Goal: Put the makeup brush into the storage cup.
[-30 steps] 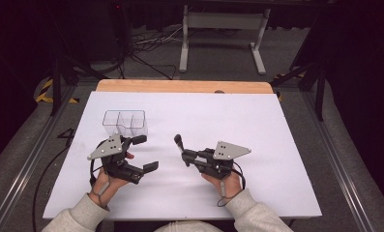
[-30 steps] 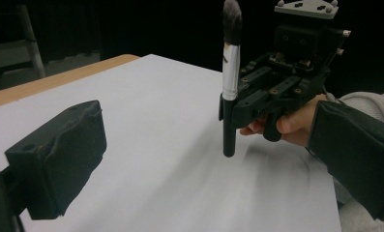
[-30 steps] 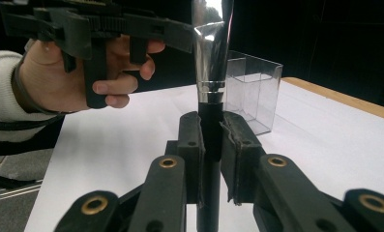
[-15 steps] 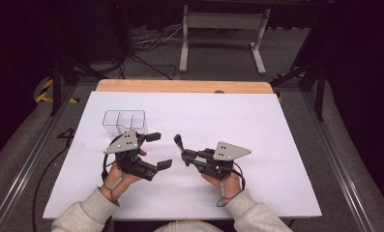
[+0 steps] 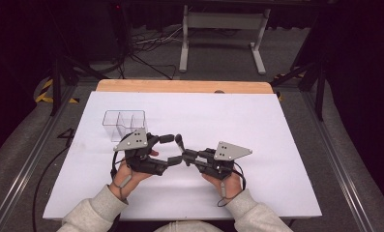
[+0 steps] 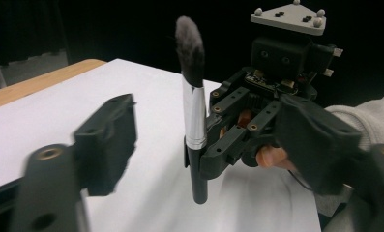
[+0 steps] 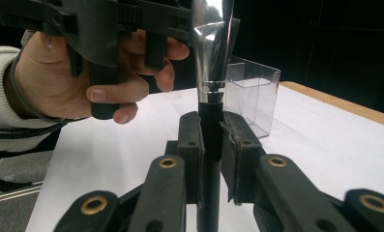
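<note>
Since a second ago the left gripper [image 5: 169, 148] has slid away from the clear plastic box [image 5: 124, 123] toward the makeup brush [image 5: 179, 141], and its jaws have just been closing, though they are still parted. In the high view one jaw lies on the box side of the brush and the other nearer the person, with the brush head just beyond their tips. In the left gripper view both jaws flank the brush [image 6: 194, 121] with clear gaps, not touching it.

The right gripper [image 5: 185, 157] has not moved. Its jaws are clamped on the brush's black handle; in the right gripper view the handle [image 7: 210, 145] stands squeezed between the two pads, with the silver ferrule rising above them. In the left gripper view the brush stands nearly upright, dark bristles on top, its lower end just above the white surface [image 5: 276, 125].

Relative to the brush, the box sits well apart, toward the far left of the surface, and stands upright with its compartments open to the top. The left hand [image 7: 83, 72] wraps around its gripper's handle just beside the ferrule in the right gripper view.
</note>
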Motion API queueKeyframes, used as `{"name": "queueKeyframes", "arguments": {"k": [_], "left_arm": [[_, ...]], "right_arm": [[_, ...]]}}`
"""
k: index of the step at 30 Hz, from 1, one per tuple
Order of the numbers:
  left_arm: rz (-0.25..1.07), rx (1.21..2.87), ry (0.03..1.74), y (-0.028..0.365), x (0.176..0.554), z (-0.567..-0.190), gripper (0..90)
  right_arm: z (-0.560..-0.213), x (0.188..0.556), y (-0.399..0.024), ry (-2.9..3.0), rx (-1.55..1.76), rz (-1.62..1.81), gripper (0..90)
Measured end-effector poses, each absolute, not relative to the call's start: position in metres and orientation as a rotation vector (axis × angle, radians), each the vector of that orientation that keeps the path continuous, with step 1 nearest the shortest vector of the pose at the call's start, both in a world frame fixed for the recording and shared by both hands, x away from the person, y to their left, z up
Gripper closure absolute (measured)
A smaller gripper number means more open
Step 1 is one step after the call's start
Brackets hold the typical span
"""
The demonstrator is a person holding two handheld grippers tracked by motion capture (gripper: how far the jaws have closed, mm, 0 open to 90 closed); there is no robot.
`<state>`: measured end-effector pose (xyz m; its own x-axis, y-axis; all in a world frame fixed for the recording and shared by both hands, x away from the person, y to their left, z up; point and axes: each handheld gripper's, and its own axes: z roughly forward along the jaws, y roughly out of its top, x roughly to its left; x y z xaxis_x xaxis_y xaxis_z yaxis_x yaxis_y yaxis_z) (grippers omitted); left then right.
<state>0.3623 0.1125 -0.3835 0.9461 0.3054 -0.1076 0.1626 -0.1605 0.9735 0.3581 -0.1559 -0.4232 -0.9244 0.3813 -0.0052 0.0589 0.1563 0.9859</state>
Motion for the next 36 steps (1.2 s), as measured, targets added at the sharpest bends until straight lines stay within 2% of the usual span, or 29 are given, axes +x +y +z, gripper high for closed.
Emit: {"name": "queueKeyframes", "arguments": {"k": [9,16,20,36], "left_arm": [[0.142,1.727,0.334,0.1081,0.3622,-0.3826,55.9],[0.067,1.717,0.408,0.1092,0.3650,-0.3830,70.1],[0.046,1.720,0.434,0.1100,0.3665,-0.3842,75.1],[0.055,1.738,0.455,0.1089,0.3664,-0.3845,78.2]], "right_arm": [[-0.4231,0.3569,-0.1550,2.180,0.419,1.830,79.2],[-0.4229,0.3561,-0.1544,2.180,0.406,1.830,79.2],[-0.4231,0.3560,-0.1541,2.180,0.403,1.828,79.2],[-0.4233,0.3555,-0.1535,2.184,0.398,1.827,79.2]]}}
